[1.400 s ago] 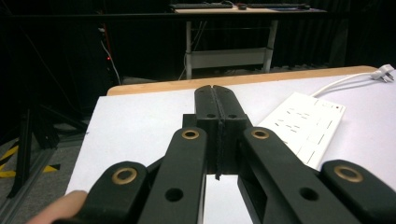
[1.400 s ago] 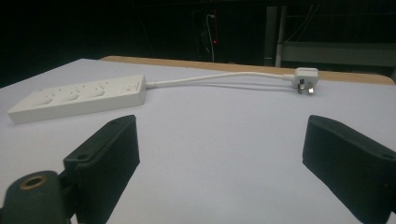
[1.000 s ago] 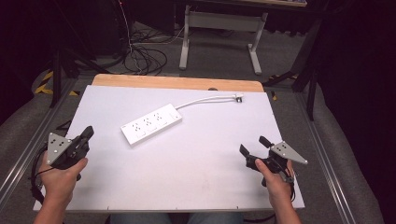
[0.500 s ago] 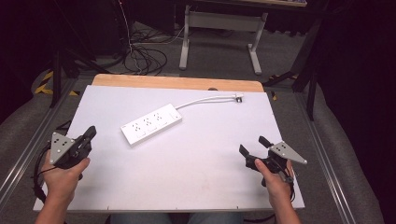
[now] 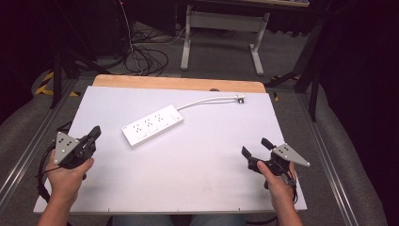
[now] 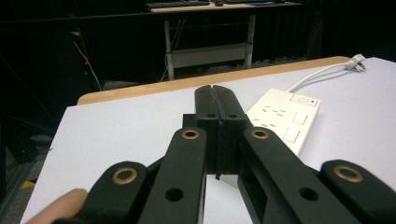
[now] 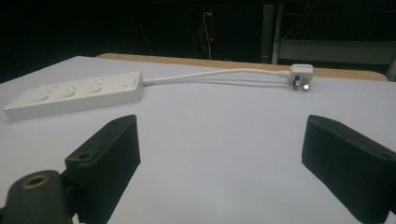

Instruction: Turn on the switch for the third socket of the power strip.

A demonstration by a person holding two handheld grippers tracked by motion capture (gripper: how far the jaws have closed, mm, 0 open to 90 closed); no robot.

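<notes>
With the left gripper (image 5: 94, 134) closed on nothing and the right gripper (image 5: 256, 147) wide open, I would send the right toward eleven o'clock, probably to the power strip (image 5: 153, 125), squarely across its width.

White counter (image 5: 197, 174), rectangular, matte and bare over most of its face, with a strip of light wooden edge (image 5: 179, 84) along the far side. Resting flat on it, left of centre and toward the far half: a white power strip (image 5: 153, 125), set on a diagonal, sockets facing up, switch at its far right end. Running from that end toward the far right corner: a white cable (image 5: 204, 100), curving gently across the surface. At the cable's end, near the wooden edge: a white three-pin plug (image 5: 240, 98), on its side, pins visible.
</notes>
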